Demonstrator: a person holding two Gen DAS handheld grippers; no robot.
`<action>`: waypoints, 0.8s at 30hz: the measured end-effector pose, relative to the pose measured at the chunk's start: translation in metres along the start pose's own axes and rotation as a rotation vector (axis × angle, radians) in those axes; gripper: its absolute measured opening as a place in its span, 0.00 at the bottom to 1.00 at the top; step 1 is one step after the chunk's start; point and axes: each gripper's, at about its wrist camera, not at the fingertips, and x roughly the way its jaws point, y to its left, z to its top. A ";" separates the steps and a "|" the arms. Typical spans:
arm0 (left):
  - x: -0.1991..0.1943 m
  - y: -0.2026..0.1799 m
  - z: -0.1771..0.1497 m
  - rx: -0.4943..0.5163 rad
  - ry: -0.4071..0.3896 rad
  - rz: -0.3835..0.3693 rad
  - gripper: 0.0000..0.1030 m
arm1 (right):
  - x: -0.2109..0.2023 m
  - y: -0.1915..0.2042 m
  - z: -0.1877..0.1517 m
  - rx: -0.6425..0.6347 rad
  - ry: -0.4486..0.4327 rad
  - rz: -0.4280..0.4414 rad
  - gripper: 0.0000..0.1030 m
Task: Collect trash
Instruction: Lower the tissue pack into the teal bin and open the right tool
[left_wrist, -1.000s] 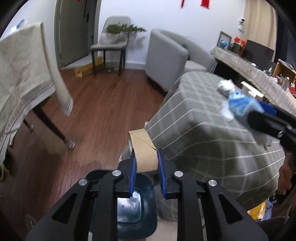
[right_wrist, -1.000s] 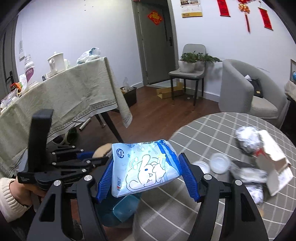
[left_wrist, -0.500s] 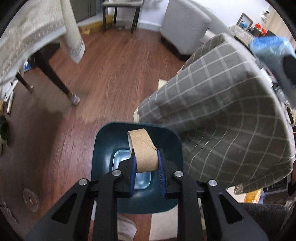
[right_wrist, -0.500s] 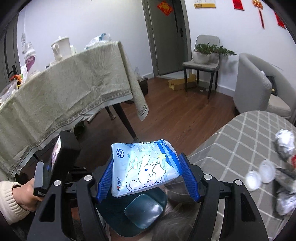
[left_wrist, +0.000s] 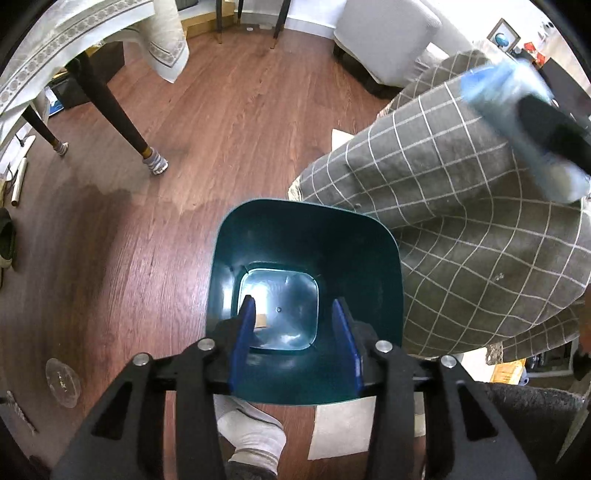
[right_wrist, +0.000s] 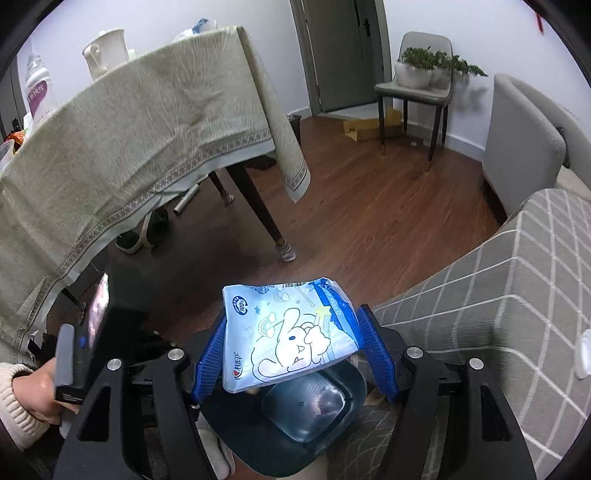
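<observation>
My left claw (left_wrist: 295, 332) has ribbed blue plastic pads on matt black plastic arms with shiny metal screws. Below it the bin (left_wrist: 384, 280) is smooth, glossy dark teal plastic, its bottom catching the light. My right claw (right_wrist: 291, 354) grips a tissue pack (right_wrist: 291, 339) of glossy, crinkled plastic film. The floor (left_wrist: 229, 110) is polished wood planks. The table (right_wrist: 517, 288) wears a matt, woven grey checked cloth.
</observation>
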 end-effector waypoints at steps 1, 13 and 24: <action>-0.002 0.001 0.000 -0.002 -0.006 -0.002 0.45 | 0.003 0.001 -0.001 0.001 0.008 0.000 0.67; -0.047 0.004 0.011 0.019 -0.204 -0.010 0.39 | 0.063 0.005 -0.023 0.017 0.175 -0.032 0.67; -0.111 -0.016 0.018 0.059 -0.458 -0.012 0.31 | 0.112 0.019 -0.054 0.014 0.307 -0.022 0.67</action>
